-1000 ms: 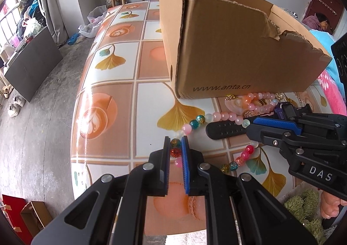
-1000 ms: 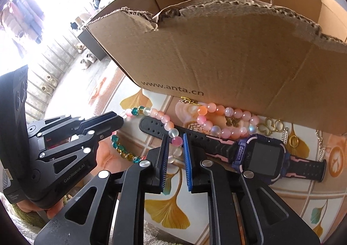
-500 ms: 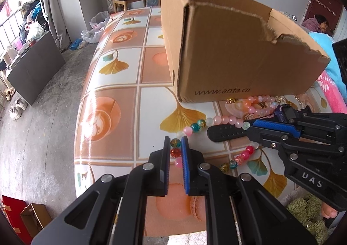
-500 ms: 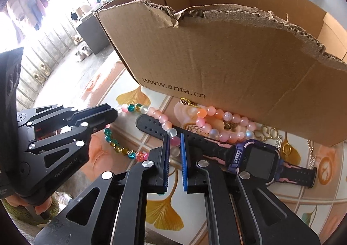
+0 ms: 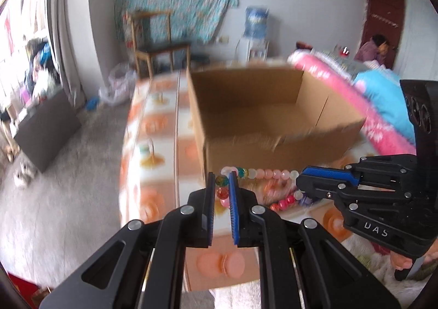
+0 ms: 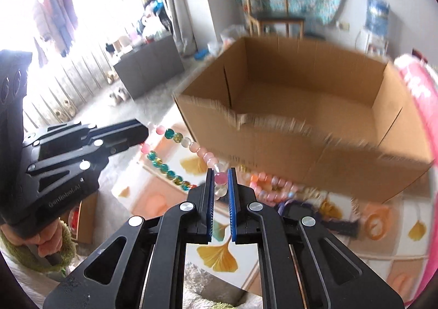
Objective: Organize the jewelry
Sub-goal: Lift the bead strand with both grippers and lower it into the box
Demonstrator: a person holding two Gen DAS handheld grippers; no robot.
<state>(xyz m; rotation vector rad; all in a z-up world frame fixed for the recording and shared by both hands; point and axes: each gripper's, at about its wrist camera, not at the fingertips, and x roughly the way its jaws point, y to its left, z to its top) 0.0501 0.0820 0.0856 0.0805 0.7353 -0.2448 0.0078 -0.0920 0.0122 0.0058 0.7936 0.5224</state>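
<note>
A bead necklace (image 5: pixel 262 173) of pink, teal and red beads hangs stretched between my two grippers, lifted above the table. My left gripper (image 5: pixel 221 180) is shut on its red and green beads. My right gripper (image 6: pixel 218 176) is shut on a pink bead of the same necklace (image 6: pixel 191 144); it also shows in the left wrist view (image 5: pixel 303 184). The open cardboard box (image 5: pixel 262 120) stands just behind, its inside bare in both views (image 6: pixel 314 106). A second pink bead strand (image 6: pixel 273 184) and a purple watch (image 6: pixel 309 210) lie on the table before the box.
The table (image 5: pixel 158 150) has an orange and white tile cloth with ginkgo leaves. A pink and blue quilt (image 5: pixel 364 95) lies to the right of the box. A wooden chair (image 5: pixel 156 46) and a grey cabinet (image 5: pixel 46 128) stand on the floor beyond.
Both grippers have risen with the necklace, lifting it off the table. The views now look down over the box's torn front wall into its inside. The watch stayed on the table.
</note>
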